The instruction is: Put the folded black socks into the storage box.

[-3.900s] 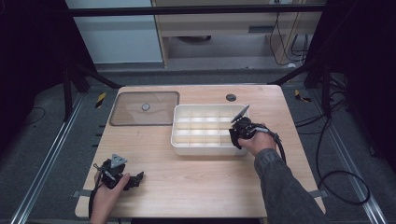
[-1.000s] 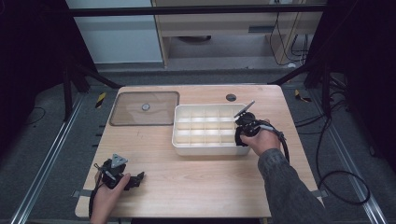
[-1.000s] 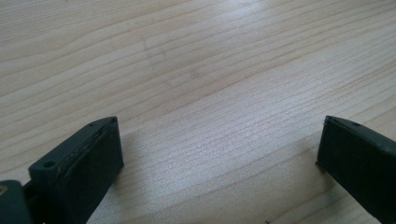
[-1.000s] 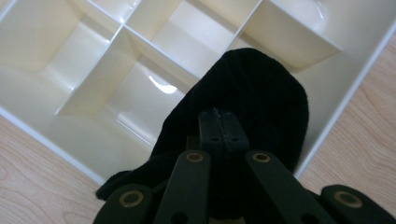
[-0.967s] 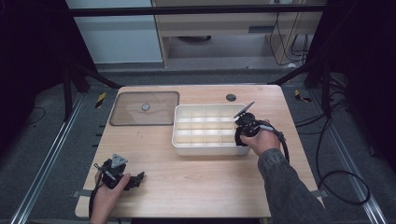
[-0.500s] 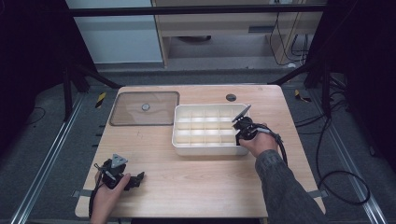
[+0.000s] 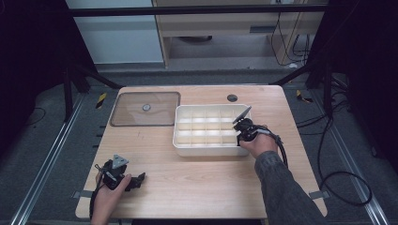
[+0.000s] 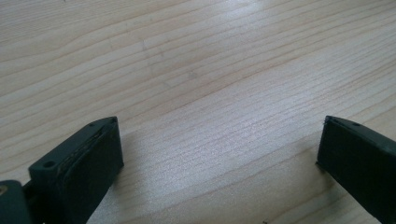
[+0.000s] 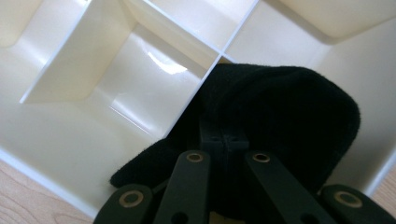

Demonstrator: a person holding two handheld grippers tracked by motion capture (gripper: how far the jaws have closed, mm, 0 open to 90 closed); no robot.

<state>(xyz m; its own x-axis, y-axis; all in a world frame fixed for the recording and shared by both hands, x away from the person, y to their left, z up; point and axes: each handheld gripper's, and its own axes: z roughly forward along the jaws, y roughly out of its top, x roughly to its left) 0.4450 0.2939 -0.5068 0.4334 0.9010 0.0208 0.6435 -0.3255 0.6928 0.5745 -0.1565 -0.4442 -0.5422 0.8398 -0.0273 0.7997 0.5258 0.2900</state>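
A white divided tray [image 7: 209,107] sits mid-table. My right gripper [image 7: 241,133] reaches into its right end, near the front corner. In the right gripper view the jaws stand together, and my right gripper [image 9: 224,138] is shut on a black cloth [image 9: 285,116]. The cloth drapes over the tips and lies against a divider of the tray [image 9: 116,70]. My left gripper [image 7: 139,178] rests on the wooden table near the front left. In the left gripper view my left gripper [image 8: 219,140] stands open, with bare wood between its jaws.
A clear brown-tinted lid [image 7: 145,108] with a small knob lies flat at the back left, beside the tray. A dark round hole [image 7: 232,98] sits in the tabletop behind the tray. Bare wooden table [image 7: 202,183] stretches between the two hands.
The right hand with the cloth has edged slightly left inside the tray's right end. The left hand has not moved.
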